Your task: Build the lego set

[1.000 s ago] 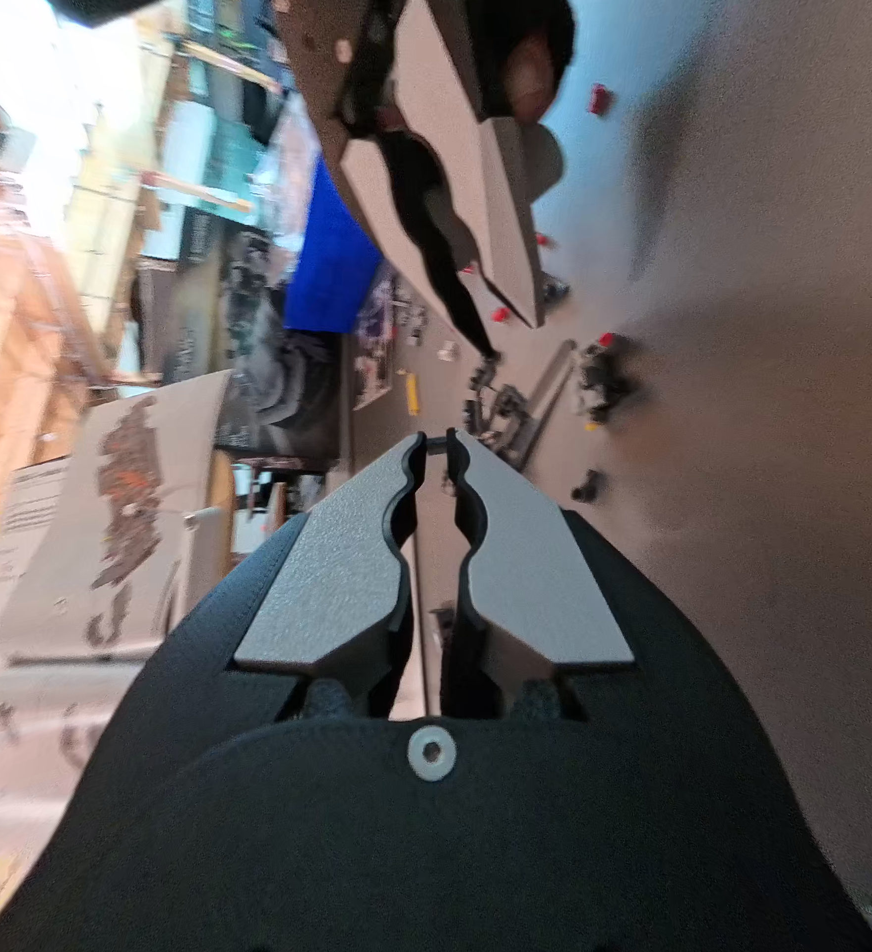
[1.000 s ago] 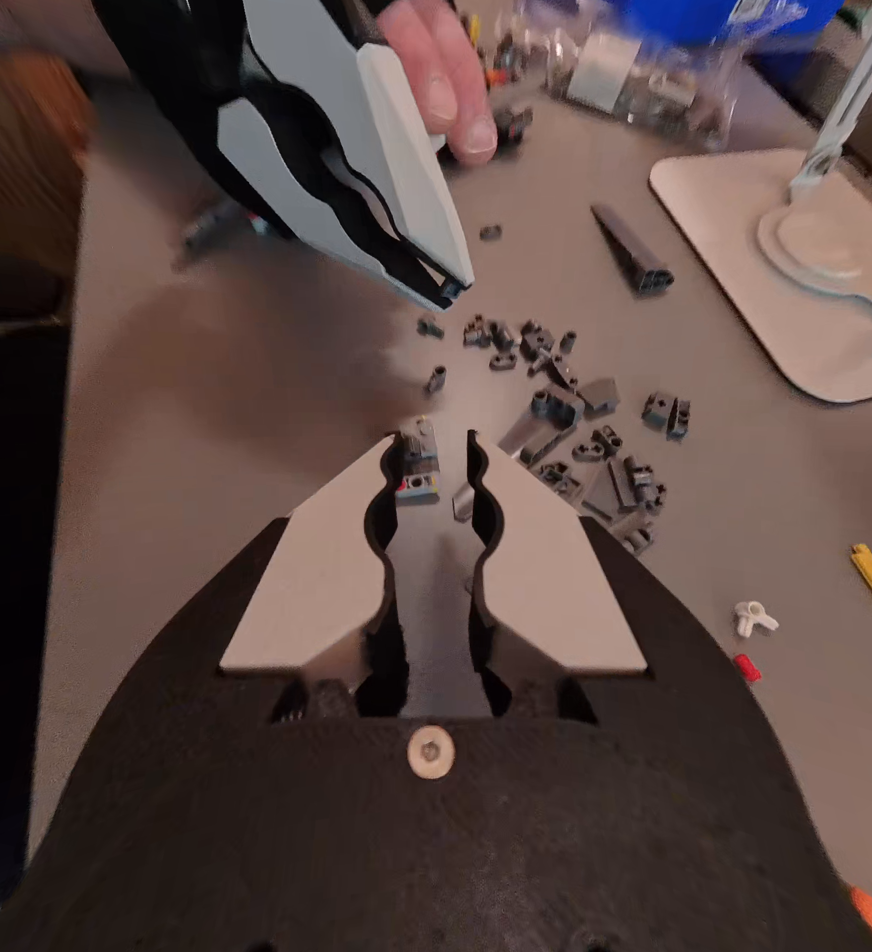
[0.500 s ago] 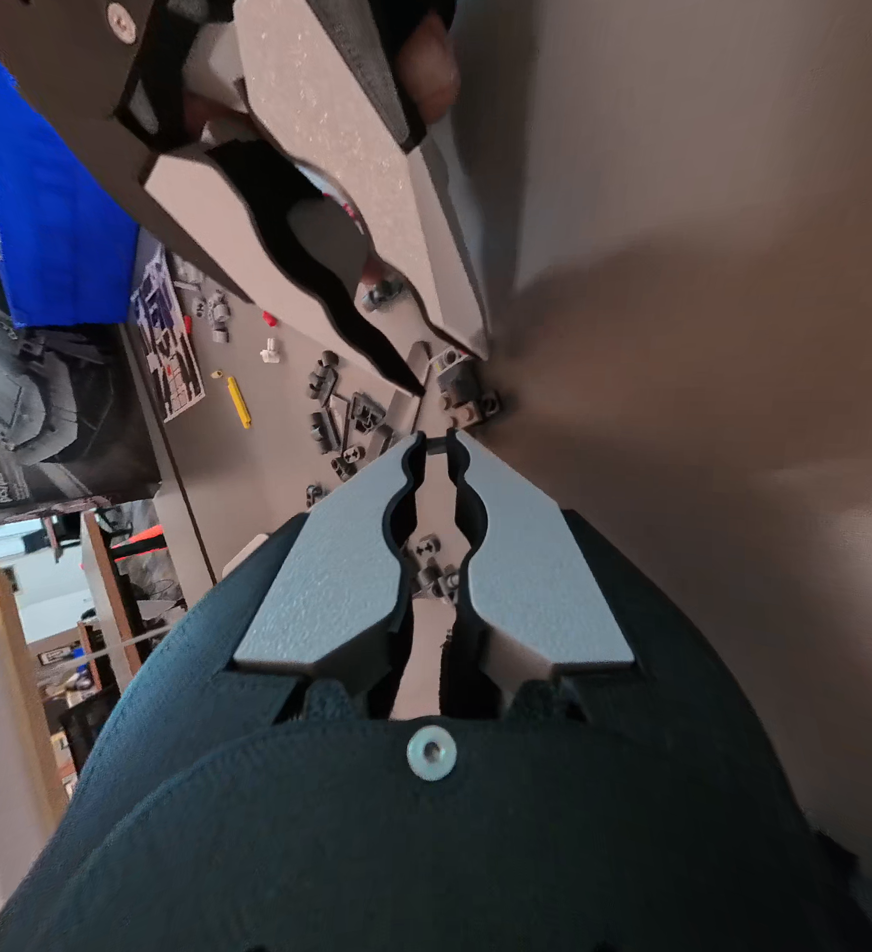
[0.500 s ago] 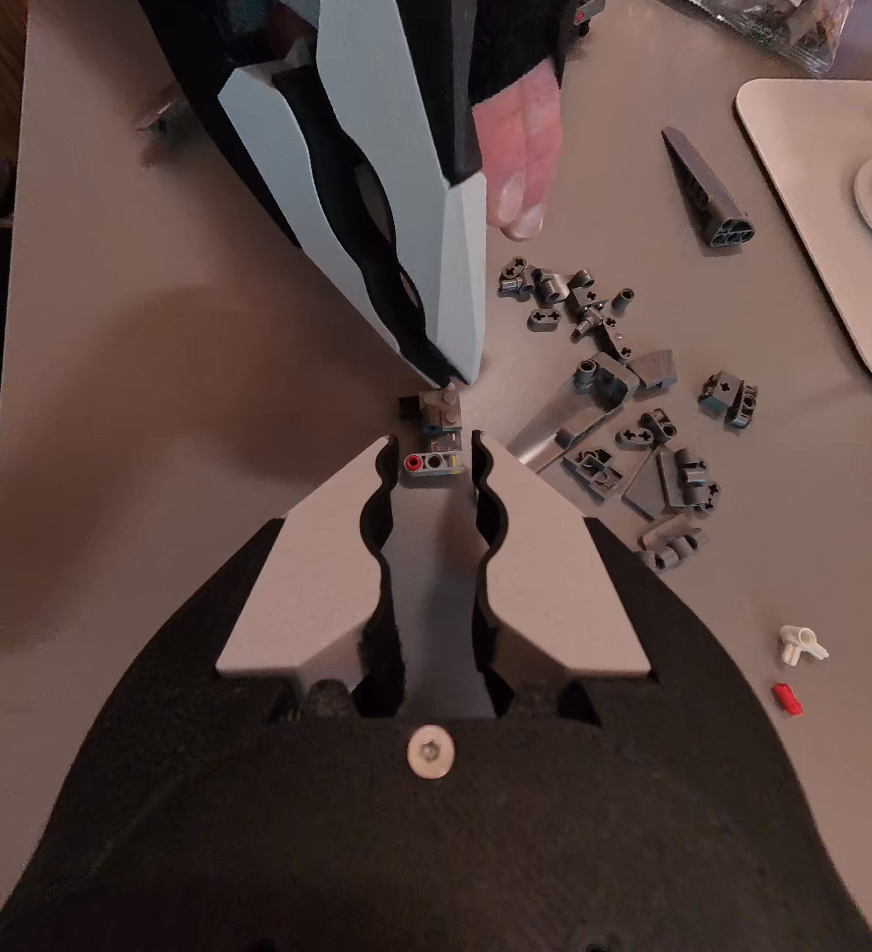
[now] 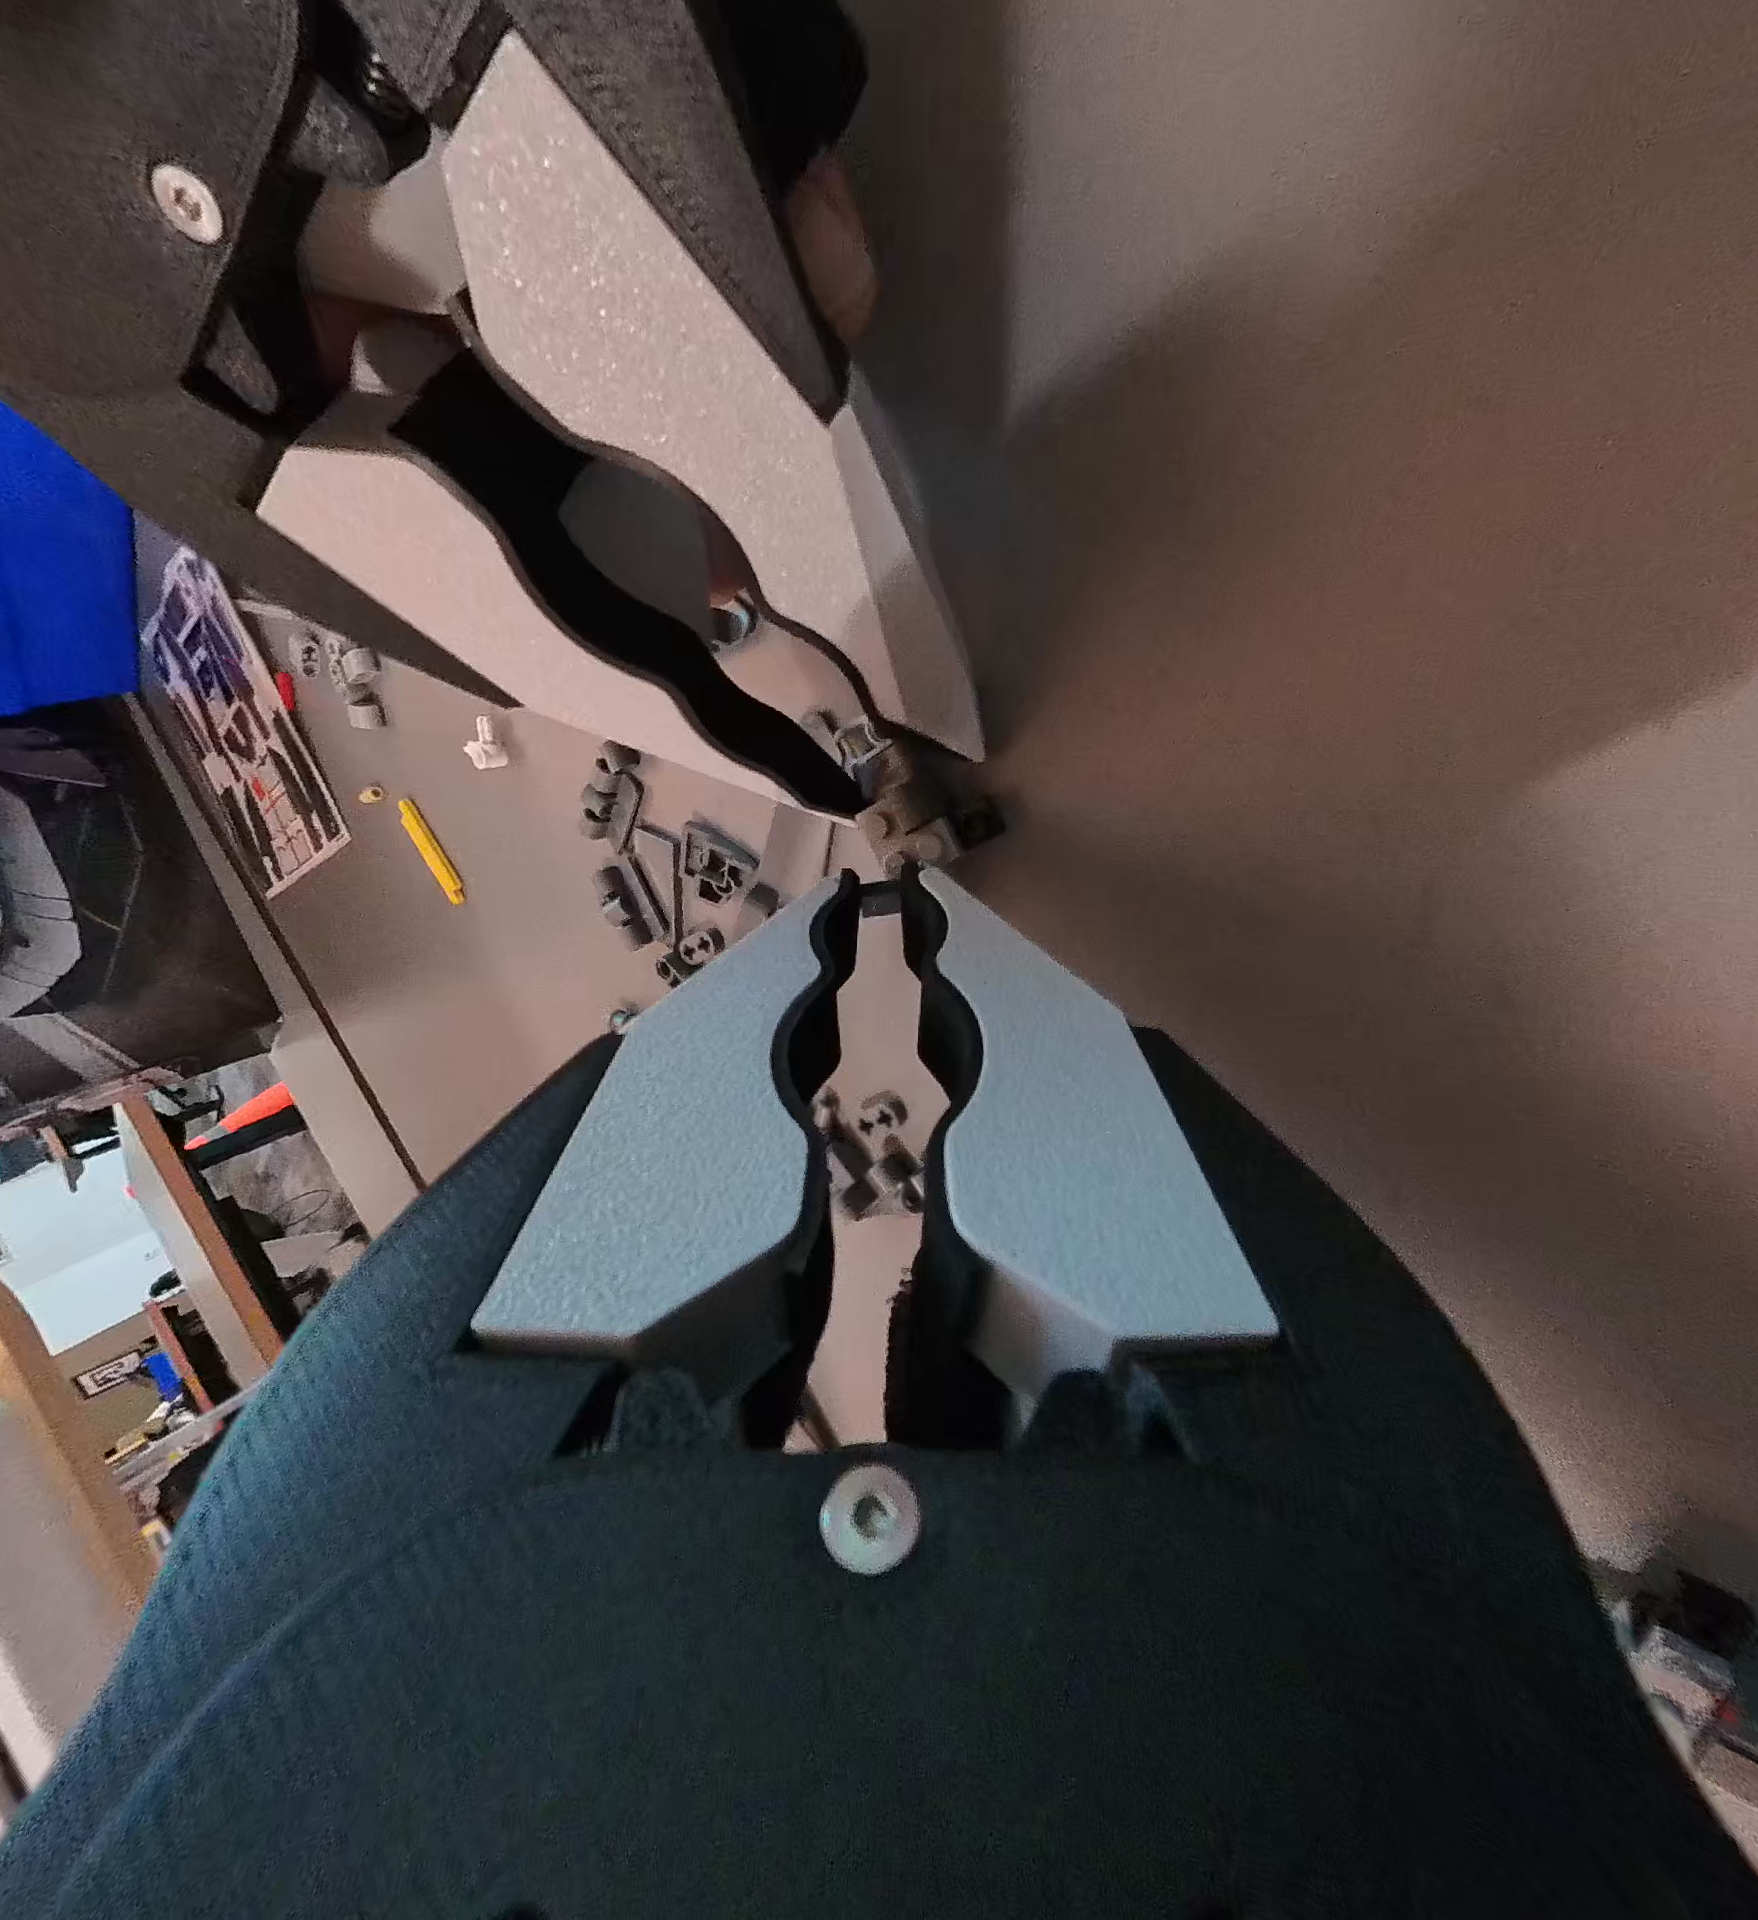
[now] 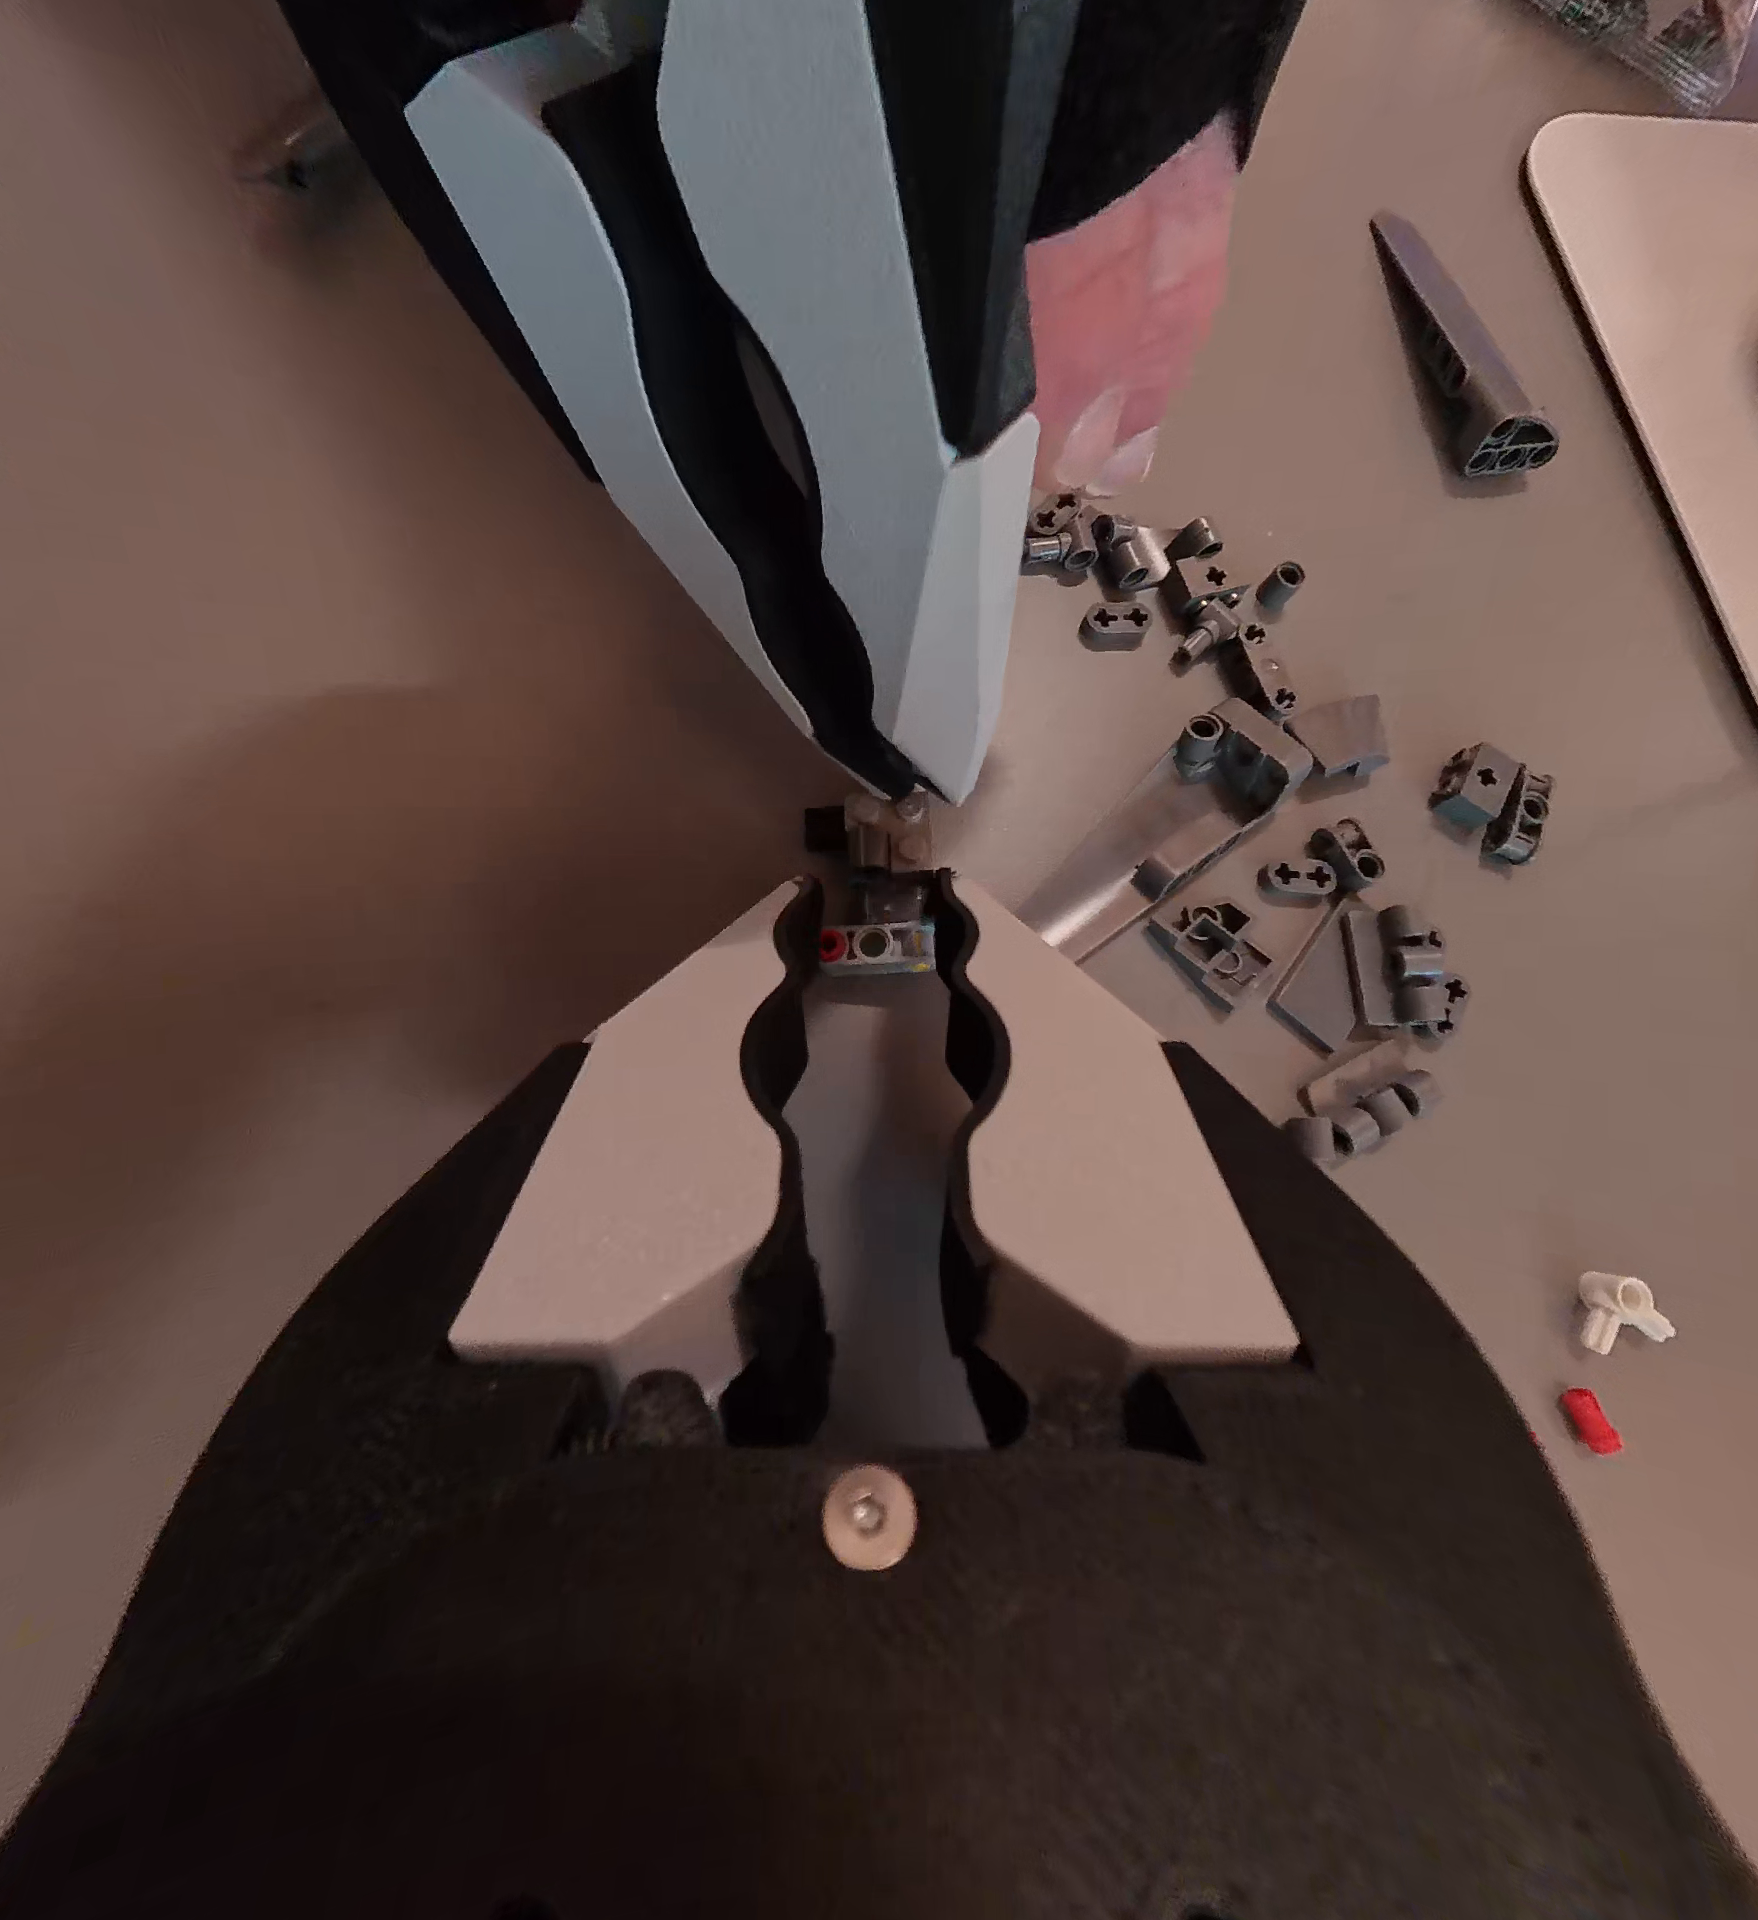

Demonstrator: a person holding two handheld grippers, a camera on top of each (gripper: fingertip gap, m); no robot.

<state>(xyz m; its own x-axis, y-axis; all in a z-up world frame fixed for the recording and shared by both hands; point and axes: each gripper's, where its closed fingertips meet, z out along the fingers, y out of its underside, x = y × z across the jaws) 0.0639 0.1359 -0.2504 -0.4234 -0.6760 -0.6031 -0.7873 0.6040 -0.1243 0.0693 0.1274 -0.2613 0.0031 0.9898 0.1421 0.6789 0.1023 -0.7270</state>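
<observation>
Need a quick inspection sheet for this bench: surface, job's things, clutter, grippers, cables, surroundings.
Surface: plain grey-brown table.
Job's things: small grey brick assembly with a red pin at one end, between the two grippers' tips; small dark piece at the left gripper's tips.
Clutter: scatter of grey brick parts, long dark tapered part, white connector, red piece, yellow bar.
Grippers: right gripper closed on the brick assembly, pads against its sides; left gripper nearly shut on the dark piece, tips at the assembly's far end.
Cables: nothing seen.
Surroundings: pale flat base plate, printed sheet, blue object.
</observation>
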